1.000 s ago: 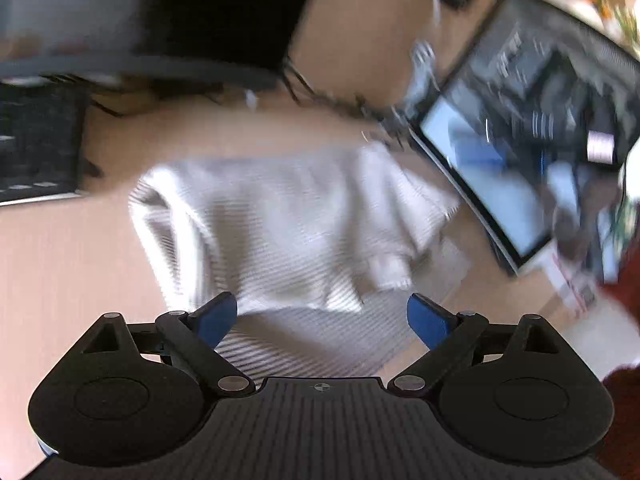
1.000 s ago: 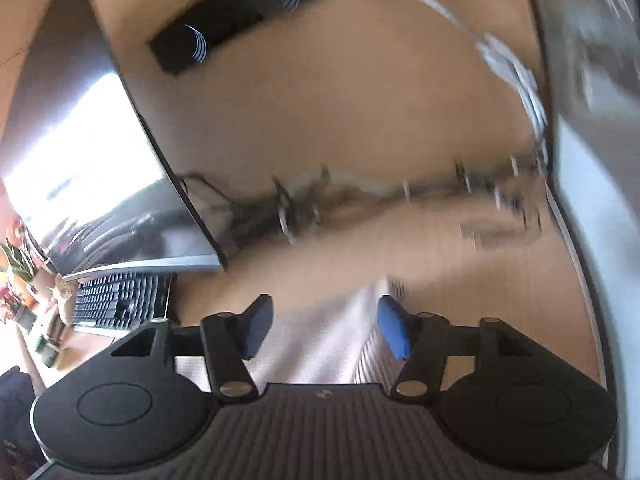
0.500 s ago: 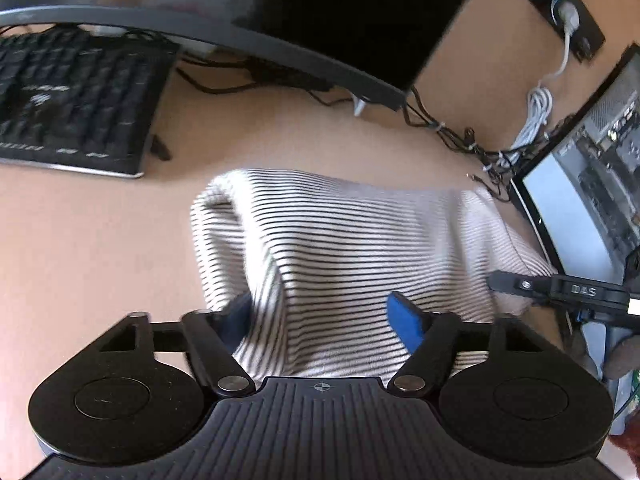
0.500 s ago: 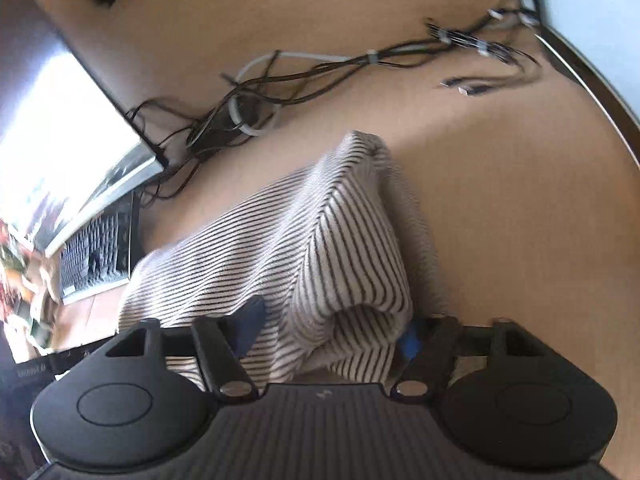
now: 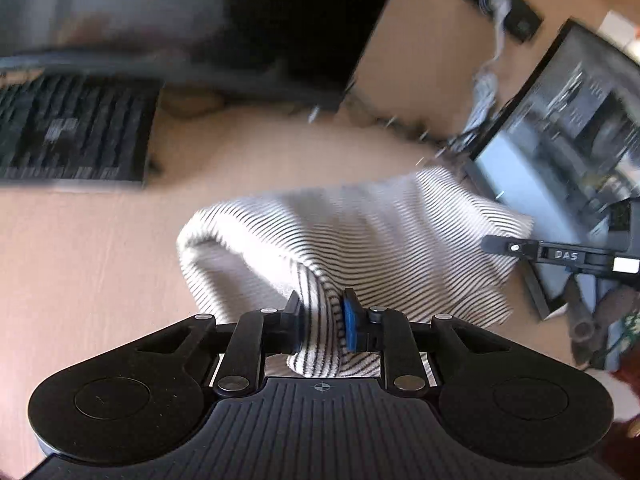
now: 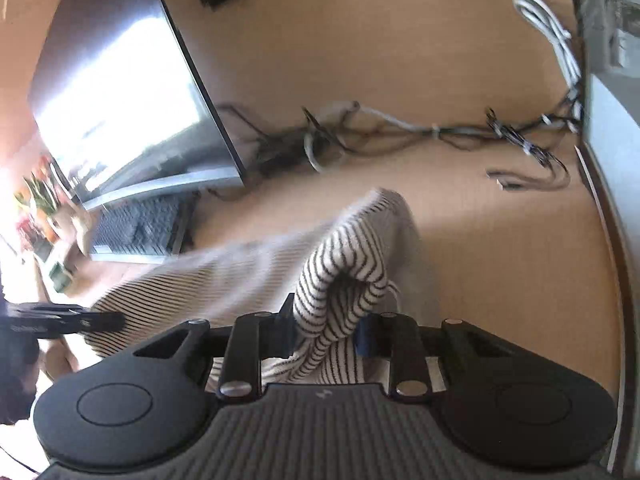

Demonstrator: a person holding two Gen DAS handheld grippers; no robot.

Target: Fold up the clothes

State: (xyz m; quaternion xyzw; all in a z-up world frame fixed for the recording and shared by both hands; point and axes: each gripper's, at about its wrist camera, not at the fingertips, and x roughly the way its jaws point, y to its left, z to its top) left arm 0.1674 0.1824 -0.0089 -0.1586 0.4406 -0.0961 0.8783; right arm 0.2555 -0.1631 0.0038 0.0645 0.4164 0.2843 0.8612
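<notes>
A white garment with thin black stripes [image 5: 380, 240] lies bunched on a tan desk [image 5: 80, 280]. My left gripper [image 5: 322, 322] is shut on a near fold of it, cloth pinched between the blue pads. The right gripper's black finger shows at the garment's right edge [image 5: 520, 248]. In the right wrist view my right gripper [image 6: 326, 332] is shut on the rolled end of the striped garment [image 6: 340, 280], which stretches away to the left. The left gripper's finger [image 6: 64, 322] shows at its far left end.
A black keyboard [image 5: 72, 136] and a dark monitor [image 5: 200, 20] stand at the back left, a second monitor [image 5: 560, 152] at the right. Tangled cables [image 6: 400, 136] lie along the desk's back. A monitor [image 6: 132, 100] and keyboard [image 6: 136, 228] sit left in the right wrist view.
Both grippers were open around the garment's folds half a second ago; both have now closed on the cloth. The cameras have shifted and the garment looks lifted and bunched.
</notes>
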